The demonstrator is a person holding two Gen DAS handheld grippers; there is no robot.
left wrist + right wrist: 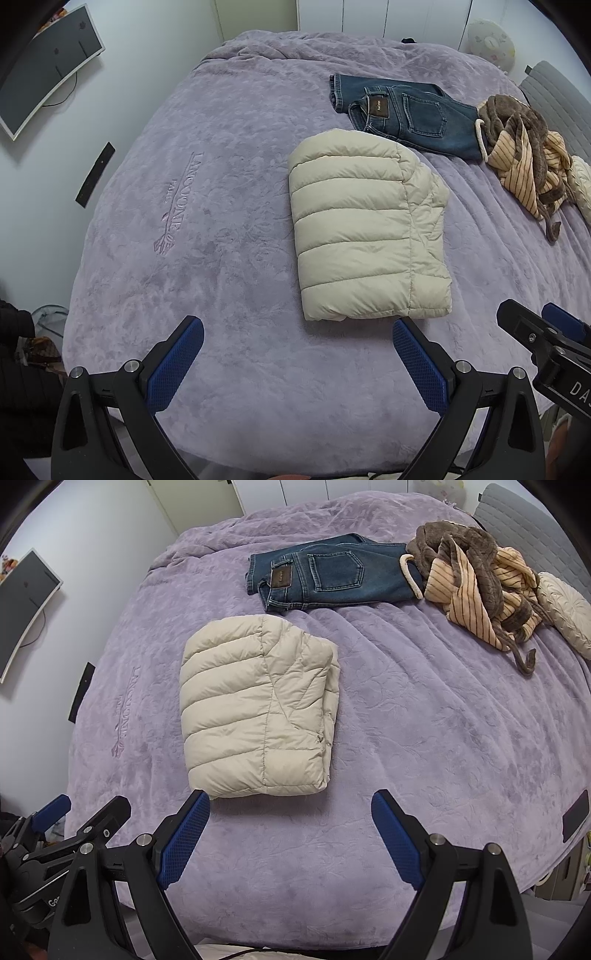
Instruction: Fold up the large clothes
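Both claws hang released over the purple blanket (229, 258), left gripper (298, 332) and right gripper (291, 805) spread wide, holding nothing. Just beyond their tips lies the cream puffer jacket (258, 709), folded into a plump quilted rectangle (stitch lines crosswise), its long axis running away from the grippers. Behind it lie folded jeans (332, 578) and a crumpled striped garment (480, 587).
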